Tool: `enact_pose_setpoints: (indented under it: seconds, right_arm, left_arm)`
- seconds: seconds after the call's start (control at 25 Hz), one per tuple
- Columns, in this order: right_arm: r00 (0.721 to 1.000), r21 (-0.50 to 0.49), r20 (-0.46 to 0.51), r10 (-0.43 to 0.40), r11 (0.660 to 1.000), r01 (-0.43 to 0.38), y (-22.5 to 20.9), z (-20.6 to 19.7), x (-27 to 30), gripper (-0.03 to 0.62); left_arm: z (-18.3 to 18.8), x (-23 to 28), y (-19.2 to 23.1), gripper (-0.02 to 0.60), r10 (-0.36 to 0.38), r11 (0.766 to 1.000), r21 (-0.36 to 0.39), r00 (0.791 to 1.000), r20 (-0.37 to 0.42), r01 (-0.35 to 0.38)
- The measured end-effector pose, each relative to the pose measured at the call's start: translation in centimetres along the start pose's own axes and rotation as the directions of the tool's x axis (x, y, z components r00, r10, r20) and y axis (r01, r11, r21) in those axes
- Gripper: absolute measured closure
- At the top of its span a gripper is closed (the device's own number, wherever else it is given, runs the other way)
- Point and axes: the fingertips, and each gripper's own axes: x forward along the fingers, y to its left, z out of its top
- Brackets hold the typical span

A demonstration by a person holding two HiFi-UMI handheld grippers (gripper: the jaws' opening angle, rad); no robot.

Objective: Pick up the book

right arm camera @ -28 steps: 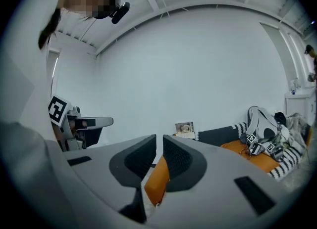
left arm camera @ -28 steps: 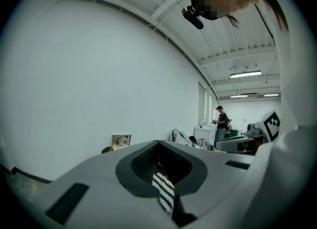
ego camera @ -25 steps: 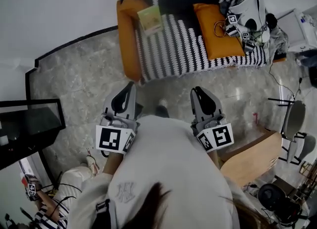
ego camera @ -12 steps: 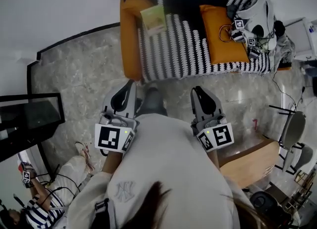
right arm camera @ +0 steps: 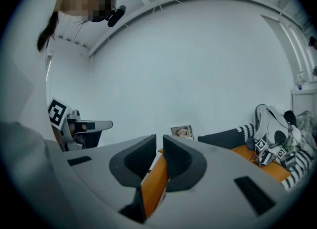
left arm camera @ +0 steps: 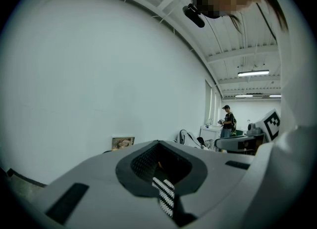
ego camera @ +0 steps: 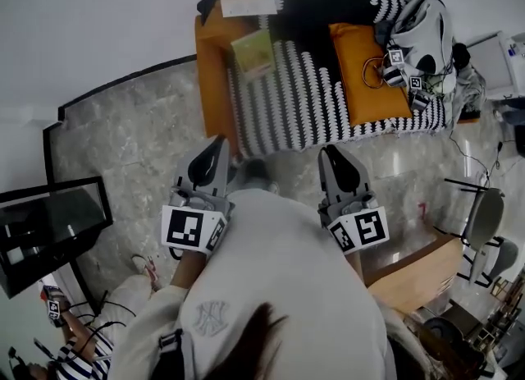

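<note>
Both grippers have drawn nearer the sofa (ego camera: 209, 66). Left gripper (ego camera: 216, 144) and right gripper (ego camera: 329, 152): jaws shut, empty. The book (ego camera: 253, 52) lies flat, well ahead of the left jaws. Risk: shut jaws would shove it along rather than grip it.

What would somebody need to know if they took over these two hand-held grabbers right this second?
Left gripper: shut, empty.
Right gripper: shut, empty.
Both point toward the sofa, well short of it.
Book: lies flat on the sofa's striped cover, near the orange arm, untouched.
Done: nothing picked up yet.
Left: get within reach, open a gripper, close it on the book, lift.
</note>
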Motion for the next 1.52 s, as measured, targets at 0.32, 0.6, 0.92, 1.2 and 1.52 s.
enact_pose_setpoints:
  seconds: [0.32, 0.6, 0.92, 1.2, 1.52]
  right_arm:
    - [0.999, -0.009, 0.035, -0.01, 1.0, 0.011, 0.5, 0.8, 4.6, 0.537]
    - [1.0, -0.057, 0.017, 0.015, 0.998, -0.014, 1.8, 1.5, 6.4, 0.536]
    - [0.997, -0.094, -0.021, 0.07, 0.993, -0.071, 2.1, 2.3, 8.1, 0.536]
    - [0.989, -0.069, -0.04, 0.144, 0.987, -0.146, -0.2, 2.6, 11.1, 0.536]
    - [0.97, -0.047, -0.056, 0.235, 0.97, -0.238, -6.3, 4.1, 16.2, 0.537]
  left_arm:
    - [1.1, 3.6, 2.5, 0.572, -0.057, 0.998, 0.042, 0.998, -0.006, 0.057]
    - [2.4, 4.5, 3.5, 0.572, -0.069, 0.997, 0.024, 0.996, 0.052, 0.068]
    - [2.0, 4.5, 4.9, 0.572, -0.015, 1.0, -0.012, 0.999, 0.045, 0.015]
    - [2.3, 7.2, 5.5, 0.572, 0.053, 0.998, -0.028, 0.998, 0.042, -0.052]
    - [3.5, 14.0, 5.5, 0.572, 0.129, 0.991, -0.041, 0.99, 0.047, -0.127]
